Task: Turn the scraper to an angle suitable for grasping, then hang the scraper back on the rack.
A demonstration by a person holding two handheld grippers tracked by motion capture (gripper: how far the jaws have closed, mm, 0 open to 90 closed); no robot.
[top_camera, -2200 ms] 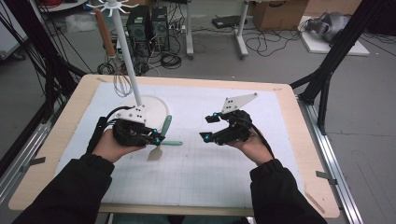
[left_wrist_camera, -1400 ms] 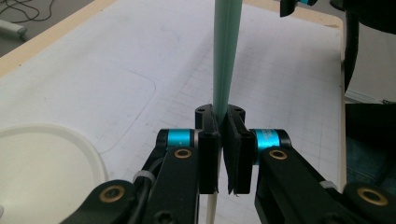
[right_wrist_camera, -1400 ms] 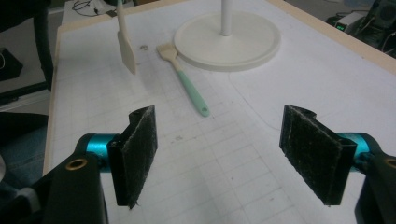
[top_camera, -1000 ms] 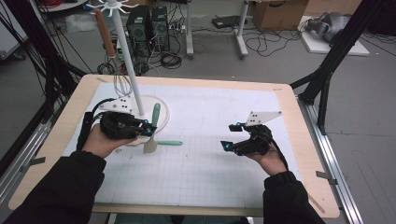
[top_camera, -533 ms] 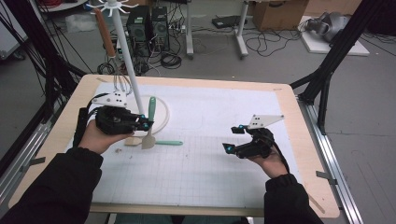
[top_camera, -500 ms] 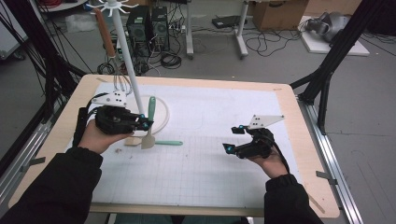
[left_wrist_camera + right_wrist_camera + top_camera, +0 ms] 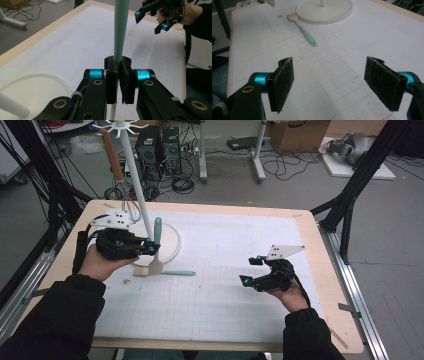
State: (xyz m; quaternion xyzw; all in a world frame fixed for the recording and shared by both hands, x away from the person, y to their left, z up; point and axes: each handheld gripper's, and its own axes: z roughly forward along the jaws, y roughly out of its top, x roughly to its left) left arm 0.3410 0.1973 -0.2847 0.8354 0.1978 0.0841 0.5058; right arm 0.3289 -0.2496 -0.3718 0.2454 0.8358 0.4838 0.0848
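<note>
The left gripper (image 7: 149,246) clamps a green-handled spatula (image 7: 157,231) beside the white stand (image 7: 172,242) at far left. A second spatula (image 7: 165,272) lies nearby. The right gripper (image 7: 250,271) hovers with jaws apart.

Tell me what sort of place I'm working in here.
Probably a lab or workshop set up for recording, not a kitchen. The table carries a gridded mat, black frame struts stand around it, and computer towers and loose cables sit on the bare floor behind.
</note>
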